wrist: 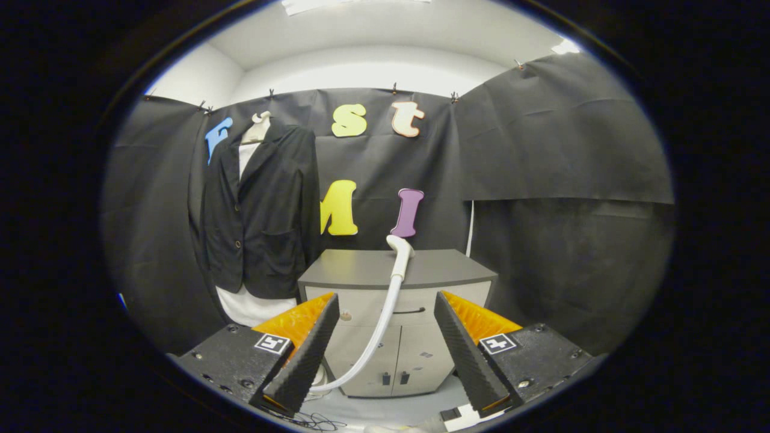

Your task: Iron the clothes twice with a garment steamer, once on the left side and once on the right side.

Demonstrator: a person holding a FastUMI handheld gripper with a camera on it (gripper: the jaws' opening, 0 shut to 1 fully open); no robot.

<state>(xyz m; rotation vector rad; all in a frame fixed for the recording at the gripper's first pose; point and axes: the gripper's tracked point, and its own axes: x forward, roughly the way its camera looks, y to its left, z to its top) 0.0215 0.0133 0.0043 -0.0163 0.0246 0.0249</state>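
Spread wide and holding nothing, the gripper [385, 355] faces the booth. Off to its left, well beyond the fingers, the dark jacket [261, 207] hangs upright over a white garment. Straight ahead, the steamer head [400, 246] rests on the grey cabinet [421, 267], its white hose [376, 337] running down between the fingers. Judging by this, the reach goes straight forward, the handle's long axis near vertical.

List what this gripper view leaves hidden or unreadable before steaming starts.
- Steamer head: too small to show its nozzle face.
- Hose base: hidden behind the open gripper's left finger.
- Jacket: far sleeve folds into the dark wall.
- Cabinet foot: cut off between the fingers.
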